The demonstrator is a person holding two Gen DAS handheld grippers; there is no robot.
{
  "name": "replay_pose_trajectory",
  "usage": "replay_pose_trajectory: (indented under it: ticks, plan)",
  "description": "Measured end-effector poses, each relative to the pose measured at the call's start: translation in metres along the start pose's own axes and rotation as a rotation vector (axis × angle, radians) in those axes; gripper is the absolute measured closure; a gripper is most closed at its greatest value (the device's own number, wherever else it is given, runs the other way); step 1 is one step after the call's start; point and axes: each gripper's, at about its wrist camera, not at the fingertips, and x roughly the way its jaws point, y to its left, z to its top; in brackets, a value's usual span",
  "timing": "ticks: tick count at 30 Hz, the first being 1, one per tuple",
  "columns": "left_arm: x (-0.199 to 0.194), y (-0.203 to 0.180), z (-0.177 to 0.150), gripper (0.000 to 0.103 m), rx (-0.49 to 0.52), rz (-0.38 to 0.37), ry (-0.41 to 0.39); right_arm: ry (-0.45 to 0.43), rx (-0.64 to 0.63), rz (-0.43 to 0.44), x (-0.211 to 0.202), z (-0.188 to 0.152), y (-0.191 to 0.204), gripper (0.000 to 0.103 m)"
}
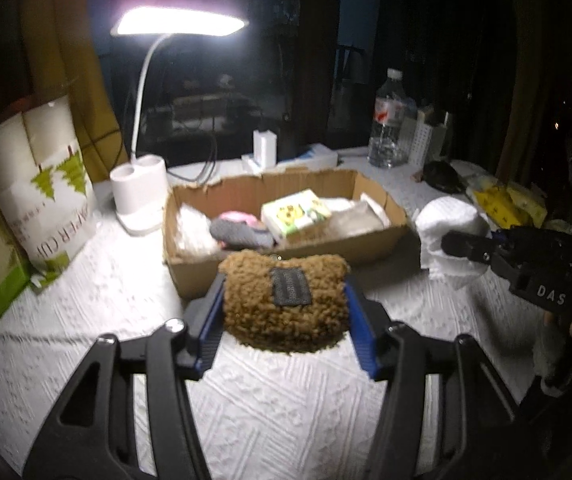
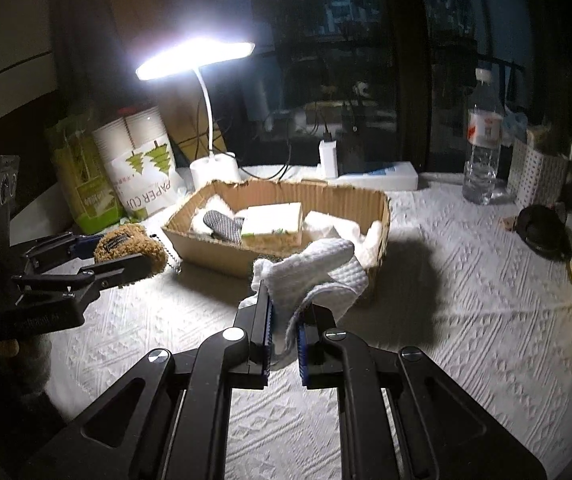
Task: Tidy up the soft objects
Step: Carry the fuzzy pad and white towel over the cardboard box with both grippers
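Two soft items hang just short of a cardboard box [image 1: 286, 216] on a lamplit counter [image 1: 286, 400]. The left hand-held gripper [image 1: 284, 300] pinches a brown fuzzy pouch [image 1: 284, 304] across its width, label side toward the camera, at the box's near wall. Gripped that way, it looks ready to drop in flat. The right hand-held gripper [image 2: 286, 316] is clamped on a crumpled white cloth [image 2: 317, 276], which bunches loosely above the blue pads and hangs at the box's near right corner.

Already inside the box lie a grey sock [image 1: 238, 234], a green-and-white tissue pack [image 1: 295, 214] and more white cloths, which suggests the sorting is well along. Both loads appear raised off the counter so they can pass over the low cardboard wall.

Behind the box stand a desk lamp [image 1: 142, 188] and a water bottle [image 1: 389, 124]; a paper-cup package [image 1: 42, 184] sits to the box's left.
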Motion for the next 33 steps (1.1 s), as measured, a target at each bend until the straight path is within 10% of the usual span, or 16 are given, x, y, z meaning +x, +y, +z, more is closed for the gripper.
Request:
replay_pose_trajectory:
  ticks: [33]
  plan:
    - [0.055,0.027,0.065,0.047,0.016,0.025,-0.095,-0.033,-0.006,-0.013,0.048,0.059,-0.028,0.092]
